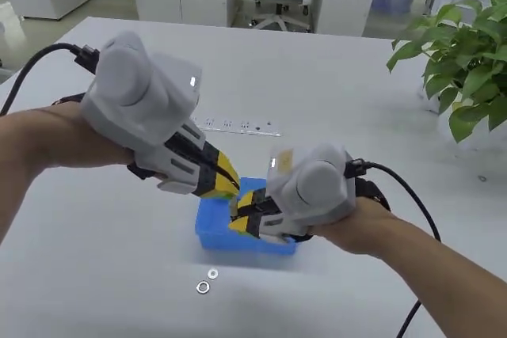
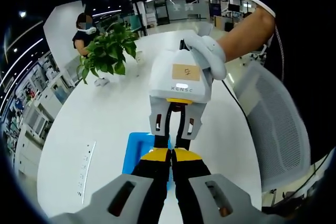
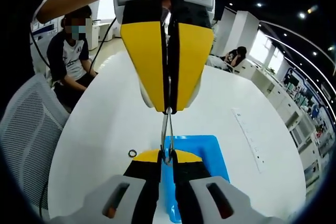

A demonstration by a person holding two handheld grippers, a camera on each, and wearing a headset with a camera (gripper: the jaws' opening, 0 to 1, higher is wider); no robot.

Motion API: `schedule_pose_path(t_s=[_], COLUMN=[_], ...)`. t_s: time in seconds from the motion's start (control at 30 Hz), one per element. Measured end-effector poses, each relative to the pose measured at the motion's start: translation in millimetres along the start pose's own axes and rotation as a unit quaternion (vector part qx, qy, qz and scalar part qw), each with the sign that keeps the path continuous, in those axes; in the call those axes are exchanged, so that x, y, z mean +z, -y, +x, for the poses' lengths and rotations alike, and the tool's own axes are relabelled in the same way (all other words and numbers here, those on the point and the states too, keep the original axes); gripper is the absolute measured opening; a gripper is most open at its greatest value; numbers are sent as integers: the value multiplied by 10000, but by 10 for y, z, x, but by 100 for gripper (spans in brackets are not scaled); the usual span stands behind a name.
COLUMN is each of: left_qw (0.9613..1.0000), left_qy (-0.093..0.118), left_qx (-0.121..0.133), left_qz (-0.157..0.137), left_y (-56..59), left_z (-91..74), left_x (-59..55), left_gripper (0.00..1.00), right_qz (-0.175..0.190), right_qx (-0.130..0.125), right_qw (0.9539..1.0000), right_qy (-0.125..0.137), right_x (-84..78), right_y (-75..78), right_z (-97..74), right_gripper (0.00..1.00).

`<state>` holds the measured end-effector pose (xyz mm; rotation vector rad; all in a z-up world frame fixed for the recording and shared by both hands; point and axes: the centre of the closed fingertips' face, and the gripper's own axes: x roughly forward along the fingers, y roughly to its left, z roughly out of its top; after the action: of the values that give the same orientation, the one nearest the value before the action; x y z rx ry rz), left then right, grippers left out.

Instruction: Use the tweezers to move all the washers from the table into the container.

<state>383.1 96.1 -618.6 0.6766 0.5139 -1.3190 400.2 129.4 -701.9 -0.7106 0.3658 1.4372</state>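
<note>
Head view: the left claw (image 1: pixel 226 173) and right claw (image 1: pixel 242 222), both yellow-tipped, meet nose to nose over the shallow rectangular blue plastic container (image 1: pixel 212 235). Two small metal ring washers (image 1: pixel 203 286) lie on the smooth white table (image 1: pixel 341 100) just in front of it.

Left gripper view: the left claw (image 2: pixel 171 155) is pressed together, facing the right claw (image 2: pixel 172 141).

Right gripper view: thin steel tweezers (image 3: pixel 166 124) run from the left claw (image 3: pixel 169 109), clamped flat on them, down between the right claw (image 3: pixel 167 157). Its jaws sit nearly together, but whether they pinch, I cannot tell. One washer (image 3: pixel 132 153) lies on the table beside the container (image 3: pixel 210 156).
</note>
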Motion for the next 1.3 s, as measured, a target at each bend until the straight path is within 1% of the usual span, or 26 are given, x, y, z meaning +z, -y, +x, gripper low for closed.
schedule_pose_path(t_s=[0.13,0.4,0.67,0.73,0.77,1.03,1.3], left_qw=[10000,9999,9999,9999,9999,9996,9993], left_qy=[7,-4,-76,-99,-102,-186,-242], left_qx=[53,98,128,109,107,36,-46], left_qz=[37,31,-20,-65,-72,-195,-276], left_y=[-87,-220,-338,-371,-376,-462,-517], left_z=[6,48,106,128,132,226,324], left_x=[3,-58,-187,-240,-248,-430,-543], left_gripper=[5,5,5,5,5,5,5], right_qz=[-51,-88,-38,-11,-3,108,247], right_qx=[-28,-39,-5,17,33,147,255], right_qw=[10000,10000,10000,10000,10000,9998,9993], right_qy=[-8,-25,-24,-24,-23,-44,-69], right_x=[-4,-55,-128,-149,-161,-266,-368], right_y=[87,223,313,332,336,369,389], right_z=[2,67,200,245,273,424,551], right_gripper=[9,10,10,10,10,10,10])
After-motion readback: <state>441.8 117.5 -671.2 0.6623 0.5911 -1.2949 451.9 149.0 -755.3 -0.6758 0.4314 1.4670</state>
